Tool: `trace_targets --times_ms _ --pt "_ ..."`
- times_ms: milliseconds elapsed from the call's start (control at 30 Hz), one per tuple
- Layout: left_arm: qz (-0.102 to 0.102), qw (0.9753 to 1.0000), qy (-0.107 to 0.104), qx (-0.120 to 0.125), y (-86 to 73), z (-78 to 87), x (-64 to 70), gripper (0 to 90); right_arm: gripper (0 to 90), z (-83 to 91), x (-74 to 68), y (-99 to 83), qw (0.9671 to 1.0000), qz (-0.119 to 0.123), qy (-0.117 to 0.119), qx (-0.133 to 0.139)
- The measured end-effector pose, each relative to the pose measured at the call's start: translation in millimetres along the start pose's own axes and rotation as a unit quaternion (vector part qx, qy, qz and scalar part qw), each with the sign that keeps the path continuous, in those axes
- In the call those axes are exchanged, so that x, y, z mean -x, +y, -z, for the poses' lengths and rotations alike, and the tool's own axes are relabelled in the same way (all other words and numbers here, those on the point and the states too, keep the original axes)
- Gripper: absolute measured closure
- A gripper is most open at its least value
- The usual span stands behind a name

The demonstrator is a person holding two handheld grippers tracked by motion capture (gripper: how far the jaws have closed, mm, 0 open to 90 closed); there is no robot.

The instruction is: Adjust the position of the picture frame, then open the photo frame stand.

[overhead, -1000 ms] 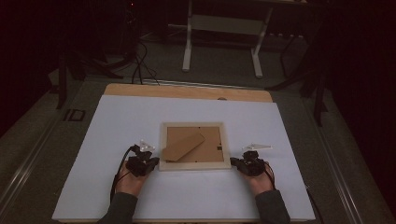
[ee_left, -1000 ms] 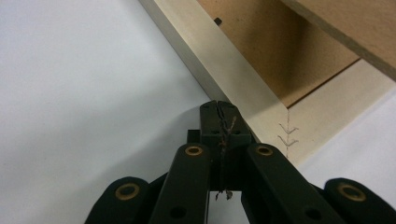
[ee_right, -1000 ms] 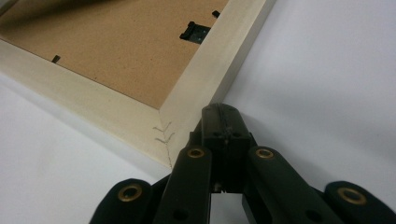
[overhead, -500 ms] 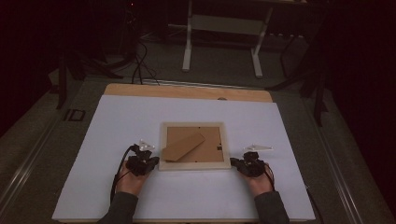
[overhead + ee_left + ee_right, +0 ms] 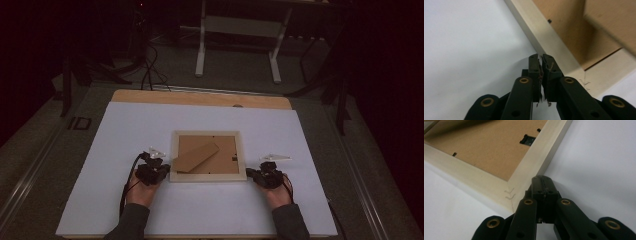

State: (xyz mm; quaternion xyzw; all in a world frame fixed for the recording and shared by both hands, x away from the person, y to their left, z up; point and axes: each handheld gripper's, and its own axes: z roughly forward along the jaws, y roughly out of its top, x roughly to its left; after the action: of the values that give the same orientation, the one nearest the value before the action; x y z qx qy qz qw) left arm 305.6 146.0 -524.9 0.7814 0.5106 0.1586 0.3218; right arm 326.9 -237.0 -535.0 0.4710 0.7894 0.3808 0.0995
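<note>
two grippers sit at the near corners of a picture frame (image 5: 208, 156) that lies face down on the white table cover (image 5: 210, 210), roughly at the middle of the table, its brown backing board up and its folding stand (image 5: 196, 156) lying slantwise across that board. the left gripper (image 5: 161, 169) is at the frame's near left corner, held in the person's left hand (image 5: 141, 189); in the left gripper view its jaws are pressed nearly together, with only a thin slit between them and nothing in it, their tips right at the outer edge of the pale wooden rail (image 5: 544, 37), whether touching it or just short of it i cannot tell. the right gripper (image 5: 256, 175) is at the near right corner, held in the right hand (image 5: 278, 192); in the right gripper view its jaws are pressed fully together on nothing, their tips up against the outer side of the frame's rail (image 5: 541, 152) just beyond the mitred corner joint. a small black metal clip (image 5: 527, 139) sits on the backing board near that rail. beyond the white cover a strip of bare wooden tabletop (image 5: 200, 98) shows along the far edge
</note>
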Motion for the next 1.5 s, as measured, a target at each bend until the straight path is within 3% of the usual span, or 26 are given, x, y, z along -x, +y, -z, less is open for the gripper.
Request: trace_targets --times_ms 100,267,433,533,600,900,1067,1267,1367,1500 --pt "0.005 0.9999 0.003 0.016 2.4 8.7 -1.9 83.8 85.0 0.8 2.5 2.7 1.0 0.002 -0.003 0.007" --pt "0.016 0.9992 -0.01 0.034 5.4 22.8 -7.7 80.3 80.2 7.0 8.7 4.0 0.9998 -0.004 -0.003 0.017" --pt "0.009 0.9981 -0.033 0.052 14.1 35.0 -5.4 73.1 74.8 11.0 11.7 5.6 0.9996 -0.009 0.0 0.029" --pt "-0.012 0.9972 -0.054 0.05 21.2 37.9 -0.8 65.7 70.5 11.4 11.0 6.4 0.9995 -0.003 -0.001 0.031" --pt "-0.02 0.9973 -0.048 0.053 25.6 40.0 1.8 63.9 68.9 11.8 11.3 6.6 0.9995 0.0 -0.002 0.032" --pt "-0.008 0.9951 -0.065 0.073 39.7 45.6 -4.2 57.4 65.6 15.2 17.1 6.1 0.9993 -0.008 -0.005 0.036" --pt "-0.017 0.9945 -0.069 0.077 48.4 45.5 -1.8 52.0 65.3 14.9 17.2 6.0 0.9993 -0.004 -0.01 0.035" --pt "-0.03 0.9923 -0.099 0.069 63.7 37.1 -0.2 48.8 64.2 16.8 18.0 6.3 0.9991 -0.003 -0.014 0.039" --pt "-0.048 0.9896 -0.118 0.066 68.8 29.1 2.3 48.3 64.3 16.8 18.9 6.2 0.9991 -0.002 -0.017 0.038" --pt "-0.057 0.9882 -0.135 0.046 73.2 17.0 6.0 47.7 64.3 16.3 18.7 5.9 0.9991 0.0 -0.019 0.037"
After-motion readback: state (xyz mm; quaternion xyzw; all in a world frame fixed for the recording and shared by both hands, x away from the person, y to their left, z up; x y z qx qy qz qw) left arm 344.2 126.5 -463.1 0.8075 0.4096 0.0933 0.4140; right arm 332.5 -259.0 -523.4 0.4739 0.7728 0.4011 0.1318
